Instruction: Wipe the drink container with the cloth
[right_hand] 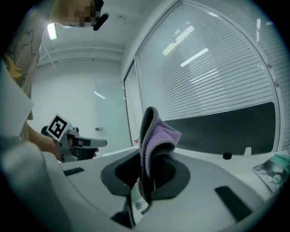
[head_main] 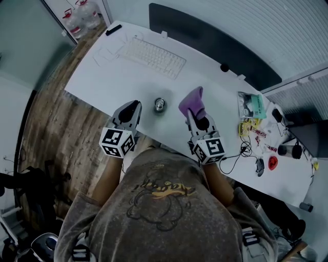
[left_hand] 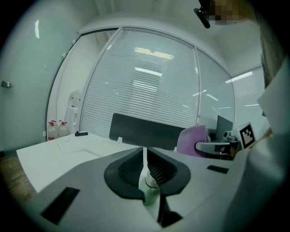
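Note:
A small metal drink container [head_main: 160, 105] stands upright on the white table [head_main: 102, 77], between my two grippers. My left gripper [head_main: 134, 106] is just to its left and apart from it; its jaws [left_hand: 145, 158] are shut with only a thin slit and nothing in them. The container's top [left_hand: 152, 183] shows low behind them. Right of the container, my right gripper [head_main: 195, 115] is shut on a folded purple cloth [head_main: 192, 101], which sticks up from the jaws [right_hand: 147, 174]. The purple cloth [right_hand: 156, 136] hides most of the container [right_hand: 137, 199] in the right gripper view.
A white keyboard [head_main: 152, 55] lies at the back left, before a dark panel [head_main: 215, 43]. Packets [head_main: 251, 105], cables and a red object [head_main: 273, 162] crowd the table's right end. Water jugs [head_main: 82, 15] stand on the floor at far left.

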The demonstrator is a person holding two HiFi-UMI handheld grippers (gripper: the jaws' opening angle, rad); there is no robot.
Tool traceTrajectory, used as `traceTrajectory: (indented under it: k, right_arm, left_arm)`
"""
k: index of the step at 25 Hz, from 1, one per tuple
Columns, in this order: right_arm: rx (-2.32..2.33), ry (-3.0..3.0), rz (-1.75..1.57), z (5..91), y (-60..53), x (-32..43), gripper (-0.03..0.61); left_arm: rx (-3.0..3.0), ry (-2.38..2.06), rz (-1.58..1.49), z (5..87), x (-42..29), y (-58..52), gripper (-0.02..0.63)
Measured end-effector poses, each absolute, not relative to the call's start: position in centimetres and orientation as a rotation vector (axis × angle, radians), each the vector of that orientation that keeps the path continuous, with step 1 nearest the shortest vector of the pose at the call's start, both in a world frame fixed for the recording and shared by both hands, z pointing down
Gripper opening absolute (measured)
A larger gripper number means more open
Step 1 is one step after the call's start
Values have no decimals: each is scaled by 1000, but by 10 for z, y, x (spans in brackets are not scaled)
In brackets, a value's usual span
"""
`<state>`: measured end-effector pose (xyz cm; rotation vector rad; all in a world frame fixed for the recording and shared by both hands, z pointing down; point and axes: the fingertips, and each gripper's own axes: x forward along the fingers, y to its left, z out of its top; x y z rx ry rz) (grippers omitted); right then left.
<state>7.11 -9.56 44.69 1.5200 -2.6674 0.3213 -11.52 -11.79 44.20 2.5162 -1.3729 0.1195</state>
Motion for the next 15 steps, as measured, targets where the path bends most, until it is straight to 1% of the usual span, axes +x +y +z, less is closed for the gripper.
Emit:
traceTrajectory:
  k: [4, 15]
  right_arm:
    - [1514, -2659, 331, 457, -96, 69, 52]
    - [1498, -2659, 364, 472, -92, 66, 51]
  left_arm:
    - [2503, -1381, 128, 454, -115, -117, 31]
    - [2505, -1412, 166, 463, -110, -110, 31]
